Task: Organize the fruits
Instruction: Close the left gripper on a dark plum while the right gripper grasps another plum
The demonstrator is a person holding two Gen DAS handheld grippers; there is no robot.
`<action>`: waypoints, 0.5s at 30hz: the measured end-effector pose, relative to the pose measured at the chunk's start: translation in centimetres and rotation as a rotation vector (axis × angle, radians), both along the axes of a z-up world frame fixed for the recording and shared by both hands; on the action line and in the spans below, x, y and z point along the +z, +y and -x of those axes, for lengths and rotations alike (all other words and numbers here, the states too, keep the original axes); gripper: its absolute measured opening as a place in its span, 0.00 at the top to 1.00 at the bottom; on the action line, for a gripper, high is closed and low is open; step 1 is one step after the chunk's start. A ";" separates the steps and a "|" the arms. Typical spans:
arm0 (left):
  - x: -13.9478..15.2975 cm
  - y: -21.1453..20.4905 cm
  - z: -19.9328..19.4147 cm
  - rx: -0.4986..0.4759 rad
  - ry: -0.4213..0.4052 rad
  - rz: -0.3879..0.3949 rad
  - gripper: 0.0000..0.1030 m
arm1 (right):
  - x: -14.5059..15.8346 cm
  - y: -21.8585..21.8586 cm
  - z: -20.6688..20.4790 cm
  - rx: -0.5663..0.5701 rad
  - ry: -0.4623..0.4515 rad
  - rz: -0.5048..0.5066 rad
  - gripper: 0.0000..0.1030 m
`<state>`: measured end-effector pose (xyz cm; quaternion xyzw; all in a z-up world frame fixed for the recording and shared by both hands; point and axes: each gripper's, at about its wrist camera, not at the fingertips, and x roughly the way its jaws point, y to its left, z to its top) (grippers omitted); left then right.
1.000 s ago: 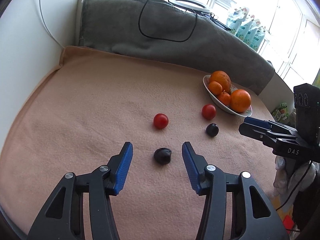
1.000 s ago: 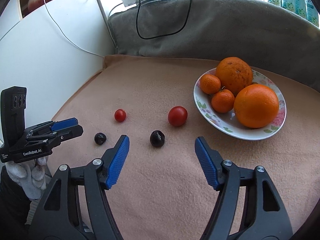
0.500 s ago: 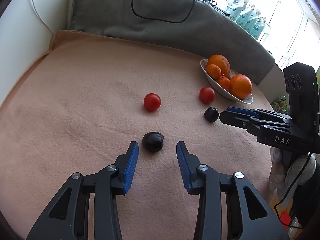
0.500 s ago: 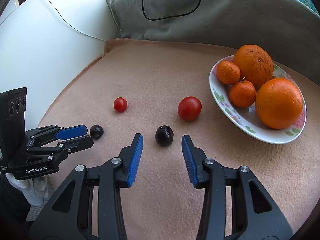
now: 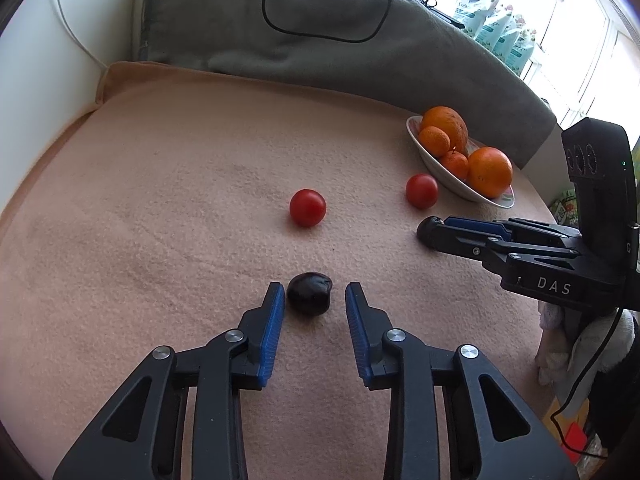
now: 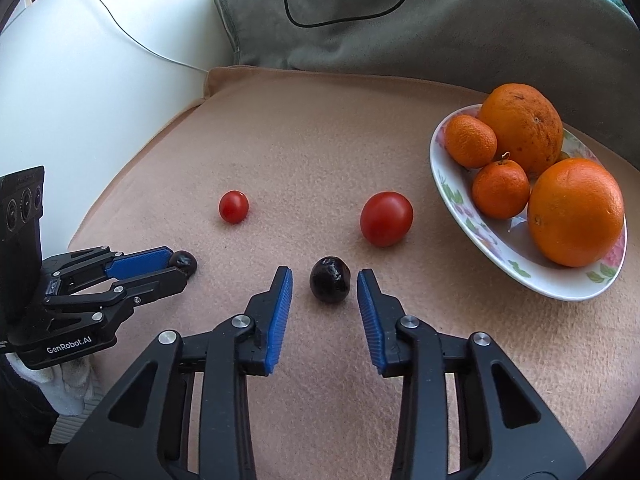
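Observation:
Two dark plums lie on the peach cloth (image 5: pixel 168 200). One plum (image 5: pixel 310 298) sits between the blue pads of my left gripper (image 5: pixel 315 293), almost against the left pad with a gap on the right. Those jaws are closing. The other plum (image 6: pixel 330 280) lies between the pads of my right gripper (image 6: pixel 325 279), with a gap on each side. Its jaws are closing too. Two red tomatoes (image 5: pixel 307 208) (image 5: pixel 421 191) lie beyond the plums. A flowered plate (image 6: pixel 452 200) at the right holds several oranges (image 6: pixel 576 212).
A grey cushion (image 5: pixel 304 52) with a black cable (image 5: pixel 320 36) lines the back. A white wall (image 5: pixel 36 80) stands at the left. Past the plate the cloth ends at the table's right edge. A gloved hand (image 6: pixel 68 396) holds the left gripper.
Both grippers have come down and forward so that each plum now lies between its pads. Both pairs of jaws have narrowed a lot. The fruits have not moved.

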<state>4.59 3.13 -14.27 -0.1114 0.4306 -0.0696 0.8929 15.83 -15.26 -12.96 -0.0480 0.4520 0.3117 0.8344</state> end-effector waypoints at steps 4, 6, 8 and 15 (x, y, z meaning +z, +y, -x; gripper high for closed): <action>-0.2 -0.1 -0.1 0.002 -0.001 -0.012 0.73 | -0.4 0.1 -0.3 -0.002 0.008 0.004 0.70; -0.3 0.0 -0.1 0.005 -0.001 -0.012 0.76 | -0.7 0.2 -0.4 -0.004 0.012 0.007 0.70; -0.3 0.1 -0.1 0.008 0.000 -0.010 0.77 | -0.9 0.2 -0.4 -0.005 0.016 0.009 0.73; -0.2 0.0 -0.3 0.011 -0.003 -0.014 0.79 | -1.0 0.3 -0.4 -0.005 0.016 0.009 0.77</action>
